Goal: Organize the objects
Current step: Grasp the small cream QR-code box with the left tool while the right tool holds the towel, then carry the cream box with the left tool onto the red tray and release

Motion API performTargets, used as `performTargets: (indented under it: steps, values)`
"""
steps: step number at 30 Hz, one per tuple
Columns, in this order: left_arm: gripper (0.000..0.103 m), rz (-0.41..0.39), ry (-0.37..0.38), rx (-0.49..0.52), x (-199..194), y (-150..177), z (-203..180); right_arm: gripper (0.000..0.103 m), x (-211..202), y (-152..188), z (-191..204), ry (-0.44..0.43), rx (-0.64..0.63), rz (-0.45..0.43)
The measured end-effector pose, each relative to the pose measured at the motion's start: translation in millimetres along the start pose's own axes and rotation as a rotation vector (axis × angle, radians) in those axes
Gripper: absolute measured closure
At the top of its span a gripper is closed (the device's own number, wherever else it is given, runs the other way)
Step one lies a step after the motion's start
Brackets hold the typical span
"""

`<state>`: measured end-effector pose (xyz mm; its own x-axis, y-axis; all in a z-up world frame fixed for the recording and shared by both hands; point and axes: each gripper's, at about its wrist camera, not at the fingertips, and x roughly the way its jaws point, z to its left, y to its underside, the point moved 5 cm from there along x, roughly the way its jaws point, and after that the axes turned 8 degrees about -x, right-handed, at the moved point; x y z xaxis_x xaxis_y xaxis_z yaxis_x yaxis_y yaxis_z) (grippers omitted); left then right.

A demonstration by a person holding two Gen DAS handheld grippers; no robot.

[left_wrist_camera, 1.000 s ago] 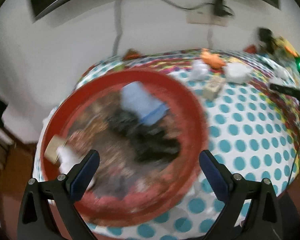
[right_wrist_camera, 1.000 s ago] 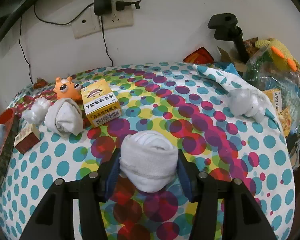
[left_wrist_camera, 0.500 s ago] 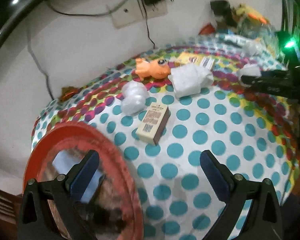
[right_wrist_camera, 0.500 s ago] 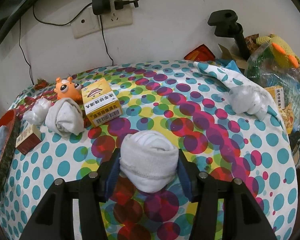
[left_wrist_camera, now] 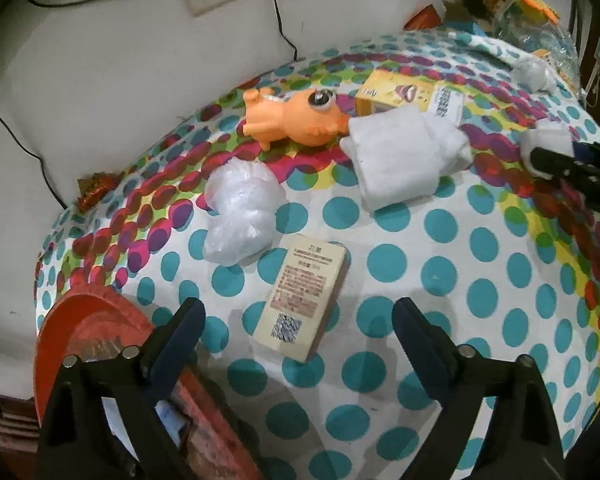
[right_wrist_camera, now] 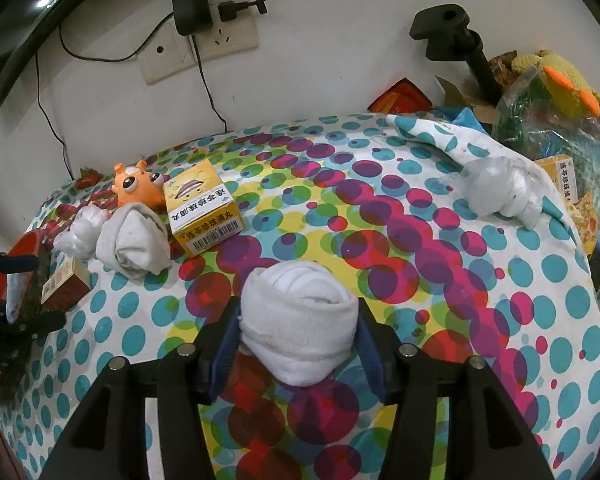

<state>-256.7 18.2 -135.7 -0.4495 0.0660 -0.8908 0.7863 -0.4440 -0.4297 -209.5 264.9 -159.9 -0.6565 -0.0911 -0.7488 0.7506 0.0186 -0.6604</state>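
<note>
A round red plastic tray (left_wrist_camera: 80, 320) sits at the left edge of the worktop (left_wrist_camera: 440, 280) covered in a polka-dot cloth; its contents are mostly hidden behind the left hand-held gripper (left_wrist_camera: 296, 330), only a pale blue scrap showing. That gripper's jaws have just been closing a little yet stand spread, with a flat beige cardboard box (left_wrist_camera: 304, 296), printed with small unreadable text and a QR code, lying on the cloth between them, untouched. The right hand-held gripper (right_wrist_camera: 298, 338) pinches a rolled white sock (right_wrist_camera: 300, 320) resting on the cloth. A yellow cardboard medicine box (right_wrist_camera: 202, 208) bears Chinese characters and a barcode, beside an orange rubber toy (right_wrist_camera: 136, 190), another white sock bundle (right_wrist_camera: 134, 246) and a crumpled clear plastic bag (left_wrist_camera: 240, 210).
</note>
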Motion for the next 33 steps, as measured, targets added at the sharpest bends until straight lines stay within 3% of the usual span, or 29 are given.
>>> performTargets:
  steps: [8,12,33]
  values:
    - [0.05,0.053,0.059,-0.075,13.9,-2.0,5.3,0.048,0.6,1.0,-1.8,-0.014,0.014,0.0]
    - [0.077,0.066,0.135,-0.141,13.6,-0.6,6.5,0.048,0.7,1.2,-1.8,-0.014,0.014,0.0]
    - [0.076,0.014,0.091,-0.265,-15.1,24.8,5.0,0.049,2.9,0.5,-1.4,-0.002,0.018,0.005]
